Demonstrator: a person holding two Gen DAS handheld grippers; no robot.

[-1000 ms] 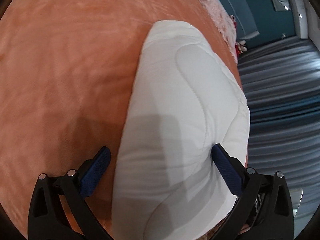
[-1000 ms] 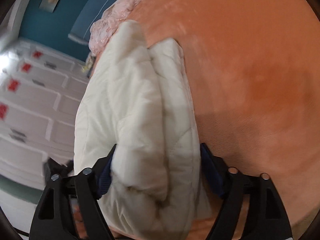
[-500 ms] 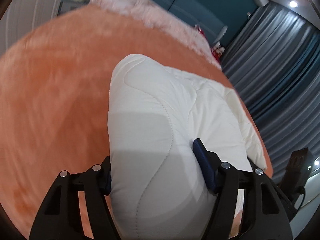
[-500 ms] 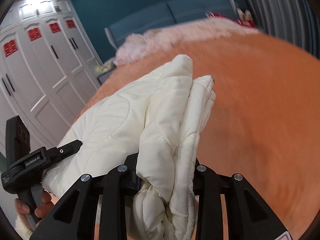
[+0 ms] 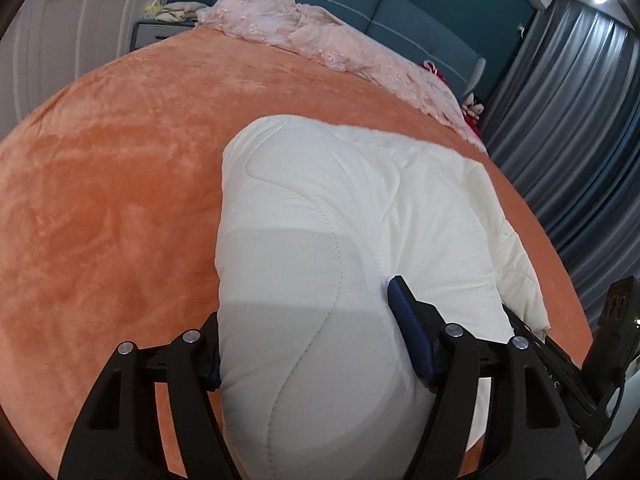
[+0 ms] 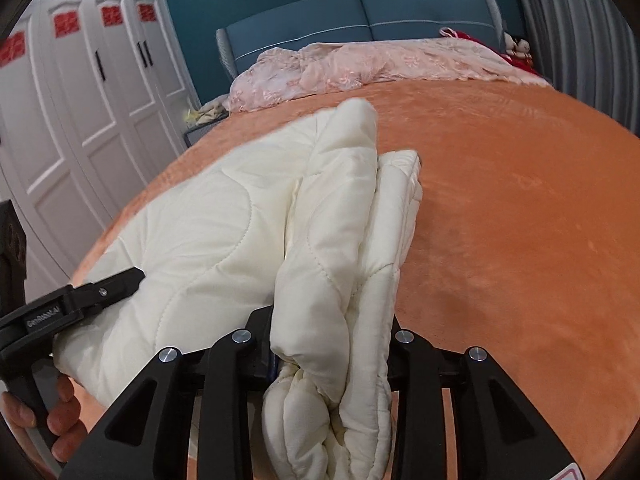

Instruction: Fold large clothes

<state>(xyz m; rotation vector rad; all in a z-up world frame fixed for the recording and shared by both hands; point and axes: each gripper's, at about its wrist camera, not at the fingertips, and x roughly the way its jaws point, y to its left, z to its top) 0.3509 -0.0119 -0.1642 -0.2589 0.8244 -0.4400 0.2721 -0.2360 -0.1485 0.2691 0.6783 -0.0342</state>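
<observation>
A thick cream quilted comforter (image 5: pixel 344 216) lies folded in layers on the orange bedspread (image 5: pixel 120 184). My left gripper (image 5: pixel 308 340) is shut on its rounded near-left end, the blue pads pressing into the padding. My right gripper (image 6: pixel 332 356) is shut on the bunched layered edges at the comforter's (image 6: pixel 224 232) near-right end. The left gripper's body and the hand holding it show at the left of the right wrist view (image 6: pixel 76 300). The right gripper's body shows at the right edge of the left wrist view (image 5: pixel 612 344).
A pink lace cover (image 6: pixel 360 68) is heaped at the head of the bed against the blue headboard (image 6: pixel 360 16). White wardrobes (image 6: pixel 80 80) stand to the left, grey curtains (image 5: pixel 580 120) to the right. A nightstand (image 5: pixel 156 32) sits by the headboard.
Both grippers have closed on the comforter's near ends and tilted up from looking down at the bed to looking along it toward the headboard.
</observation>
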